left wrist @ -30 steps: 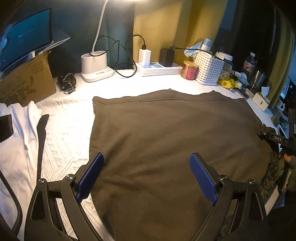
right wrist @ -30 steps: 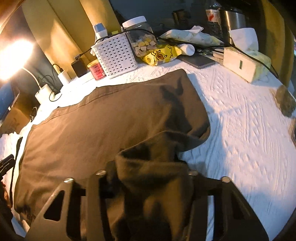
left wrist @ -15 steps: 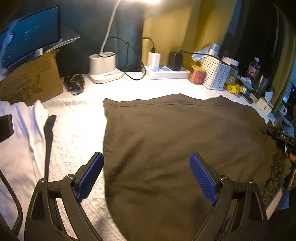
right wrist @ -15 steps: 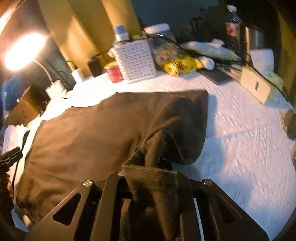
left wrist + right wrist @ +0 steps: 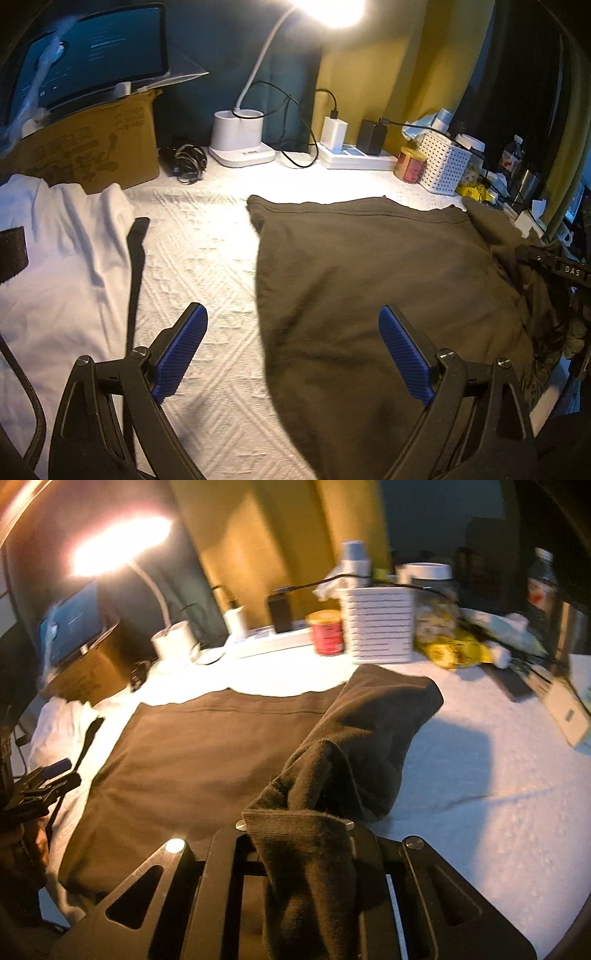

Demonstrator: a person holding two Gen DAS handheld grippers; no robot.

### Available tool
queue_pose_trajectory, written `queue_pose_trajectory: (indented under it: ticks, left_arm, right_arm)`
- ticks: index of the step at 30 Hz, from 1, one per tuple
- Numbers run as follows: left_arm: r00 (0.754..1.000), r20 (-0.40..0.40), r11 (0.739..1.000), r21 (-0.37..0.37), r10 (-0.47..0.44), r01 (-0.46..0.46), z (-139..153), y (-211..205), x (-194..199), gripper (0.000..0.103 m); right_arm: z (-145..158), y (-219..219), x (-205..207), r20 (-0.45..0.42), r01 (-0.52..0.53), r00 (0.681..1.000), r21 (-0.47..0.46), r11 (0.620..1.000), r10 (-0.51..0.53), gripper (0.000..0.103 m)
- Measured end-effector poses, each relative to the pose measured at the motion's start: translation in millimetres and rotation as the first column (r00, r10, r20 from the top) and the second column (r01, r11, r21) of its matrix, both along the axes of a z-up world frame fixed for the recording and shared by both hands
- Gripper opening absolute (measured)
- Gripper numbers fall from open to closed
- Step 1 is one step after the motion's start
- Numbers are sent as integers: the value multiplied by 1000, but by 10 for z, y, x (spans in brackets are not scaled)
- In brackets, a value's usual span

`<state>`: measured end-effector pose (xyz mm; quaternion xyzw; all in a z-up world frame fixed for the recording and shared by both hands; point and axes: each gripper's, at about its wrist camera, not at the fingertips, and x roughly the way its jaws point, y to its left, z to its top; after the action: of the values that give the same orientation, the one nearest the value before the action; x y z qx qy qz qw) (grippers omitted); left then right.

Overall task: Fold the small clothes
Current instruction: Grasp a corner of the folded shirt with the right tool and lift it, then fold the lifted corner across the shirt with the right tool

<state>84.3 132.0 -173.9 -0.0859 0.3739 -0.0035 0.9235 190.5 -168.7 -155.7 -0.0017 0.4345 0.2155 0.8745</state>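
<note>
Lifting a dark olive-brown knit garment [image 5: 207, 760] by its edge.
Right gripper [image 5: 295, 827] is clamped on cloth; left gripper [image 5: 291, 350] hovers, fingers apart.

"DAS" in white letters on a black bar of the right gripper [image 5: 569, 271], far right edge of the left wrist view. Brown cardboard box [image 5: 92, 151], far left: dark printed characters and symbols, too distorted to read. Dark tablet screen [image 5: 92, 55] above it: faint pale lines of text, illegible. Round red tin [image 5: 327, 633]: label blurred, unreadable.
</note>
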Motion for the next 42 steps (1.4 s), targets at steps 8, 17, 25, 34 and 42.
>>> queue_pose_trajectory:
  ticks: [8, 17, 25, 34, 42]
  left_arm:
    - [1000, 12, 1000, -9, 10, -10, -28, 151, -91, 93]
    - [999, 15, 999, -25, 33, -32, -72, 347, -193, 93]
    - [998, 15, 998, -34, 54, -54, -93, 476, -303, 93]
    - [997, 19, 996, -44, 77, -76, -94, 568, -416, 93]
    - [996, 29, 996, -37, 81, -80, -52, 575, -535, 93]
  right_arm:
    - [-81, 477, -32, -22, -84, 996, -6, 996, 84, 14]
    - [-128, 1021, -87, -26, -182, 983, 0, 983, 182, 14]
    - [-196, 1482, -157, -25, -271, 962, -2, 963, 271, 14]
    - [-291, 1800, -333, -50, -354, 934, -24, 935, 353, 14]
    - [-338, 2004, -515, -89, -421, 904, -26, 907, 418, 15]
